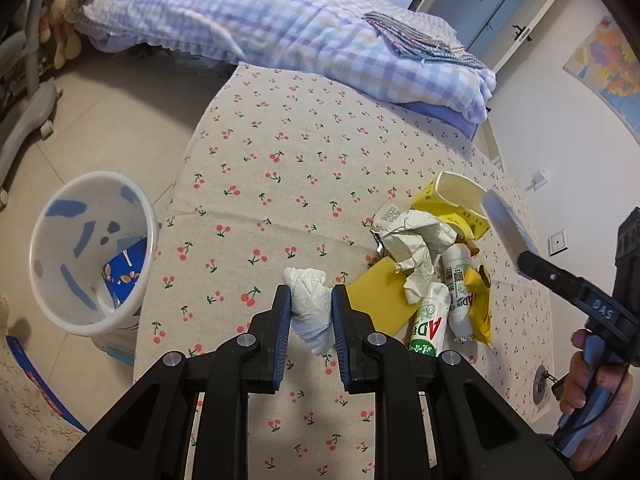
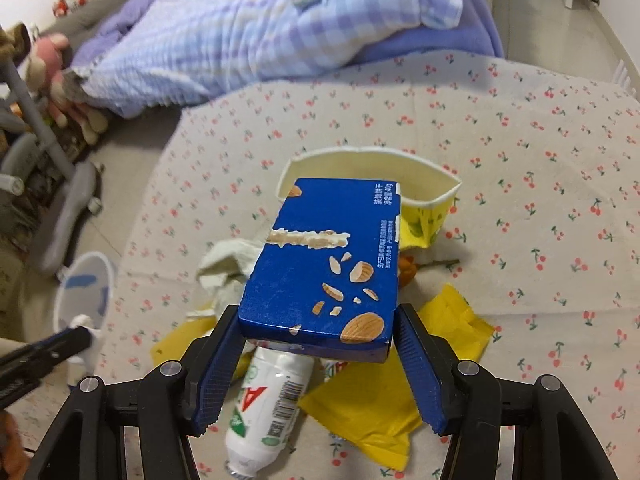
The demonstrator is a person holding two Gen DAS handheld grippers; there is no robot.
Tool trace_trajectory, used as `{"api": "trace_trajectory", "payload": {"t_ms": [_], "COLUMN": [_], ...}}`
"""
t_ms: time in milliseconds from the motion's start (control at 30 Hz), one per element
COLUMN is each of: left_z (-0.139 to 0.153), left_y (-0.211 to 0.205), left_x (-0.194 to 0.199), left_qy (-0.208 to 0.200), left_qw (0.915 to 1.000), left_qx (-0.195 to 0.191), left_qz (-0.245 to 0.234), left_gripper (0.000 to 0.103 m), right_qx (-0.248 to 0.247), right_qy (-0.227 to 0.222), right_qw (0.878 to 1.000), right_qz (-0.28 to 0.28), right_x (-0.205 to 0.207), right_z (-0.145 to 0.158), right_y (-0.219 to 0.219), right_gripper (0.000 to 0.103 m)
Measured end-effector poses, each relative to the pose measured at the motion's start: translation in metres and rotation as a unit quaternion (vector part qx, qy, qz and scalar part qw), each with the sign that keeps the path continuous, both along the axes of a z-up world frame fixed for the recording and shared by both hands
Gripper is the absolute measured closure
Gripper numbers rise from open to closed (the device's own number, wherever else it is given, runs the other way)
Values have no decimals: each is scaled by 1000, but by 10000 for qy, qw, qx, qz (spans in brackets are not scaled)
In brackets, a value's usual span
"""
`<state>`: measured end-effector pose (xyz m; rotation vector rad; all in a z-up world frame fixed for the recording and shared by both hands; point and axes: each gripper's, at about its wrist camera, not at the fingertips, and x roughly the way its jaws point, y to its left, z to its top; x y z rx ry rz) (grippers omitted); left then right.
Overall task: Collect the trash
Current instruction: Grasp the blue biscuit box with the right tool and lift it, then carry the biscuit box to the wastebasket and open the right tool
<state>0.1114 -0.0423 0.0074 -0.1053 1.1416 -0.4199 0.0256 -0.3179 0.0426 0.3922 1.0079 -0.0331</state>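
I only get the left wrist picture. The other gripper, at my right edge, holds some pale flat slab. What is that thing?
Observer: The right wrist camera shows its printed face: it is a flat blue cardboard box with pictures of almonds on it.
Operator: Is it properly gripped?
Observer: Yes. The right gripper pinches its near end, one pad on each long side, and the rest sticks out ahead.
Operator: Is anything underneath it?
Observer: A white plastic bottle with a green and red label lies on its side right below the held end of the box.
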Motion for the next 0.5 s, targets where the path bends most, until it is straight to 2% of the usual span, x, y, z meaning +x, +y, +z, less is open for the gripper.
{"api": "trace_trajectory", "payload": {"t_ms": [200,500], "left_z": [0,2], "left_y": [3,7], "left_x": [1,4], "left_qy": [-3,-37], "left_qw": [10000,9999], "left_qx": [-9,22], "left_qz": [48,133], "left_gripper": [81,81], "right_qx": [142,158], "right_qy": [-174,-189], "right_qw": [9997,9996], "right_qz": [-22,132], "right_x": [-3,1], "right_z": [11,12], "right_y": [-2,9], "right_gripper": [38,38]}}
